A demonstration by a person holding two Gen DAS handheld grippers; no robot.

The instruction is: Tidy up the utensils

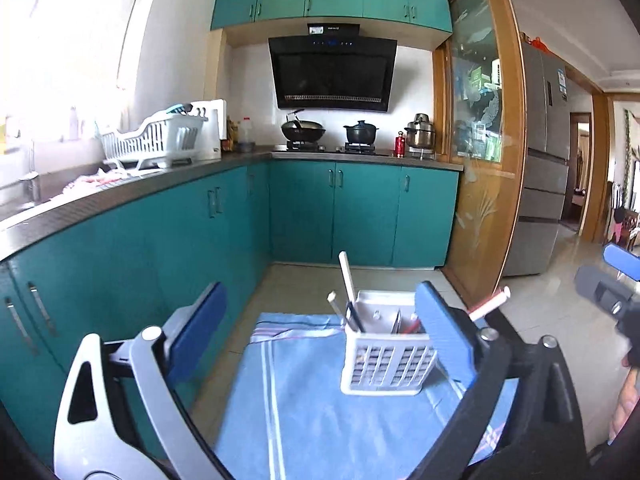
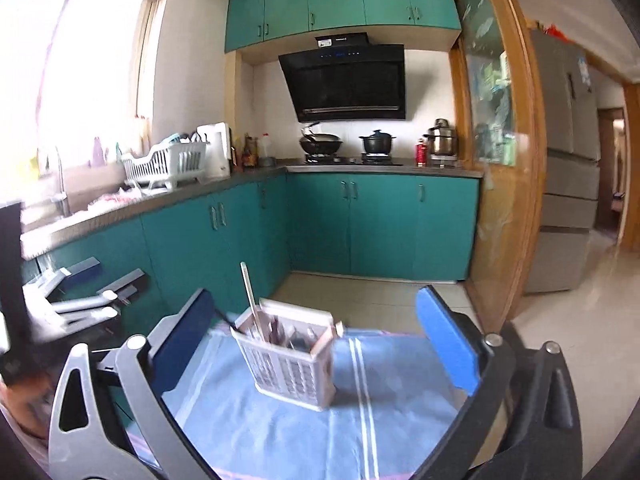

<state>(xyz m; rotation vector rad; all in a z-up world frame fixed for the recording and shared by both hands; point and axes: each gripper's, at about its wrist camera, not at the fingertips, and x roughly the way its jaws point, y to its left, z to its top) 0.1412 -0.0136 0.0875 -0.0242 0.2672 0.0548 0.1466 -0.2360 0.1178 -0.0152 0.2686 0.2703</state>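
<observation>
A white slotted utensil holder (image 1: pixel 386 364) stands upright on a blue striped cloth (image 1: pixel 304 404). It holds several utensils: a tall white handle (image 1: pixel 346 276), dark handles and a red-and-white one (image 1: pixel 490 304) leaning right. My left gripper (image 1: pixel 324 332) is open and empty, its right finger beside the holder. In the right wrist view the holder (image 2: pixel 290 364) sits between the fingers of my right gripper (image 2: pixel 316 340), which is open and empty. The right gripper shows at the right edge of the left wrist view (image 1: pixel 612 280).
Teal base cabinets (image 1: pixel 360 212) run along the left and back walls under a grey counter (image 1: pixel 120 192). A white dish rack (image 1: pixel 154 140) stands on the counter and pots (image 1: pixel 360 132) on the stove. A wooden glass door (image 1: pixel 480 140) and a fridge (image 1: pixel 544 152) stand to the right.
</observation>
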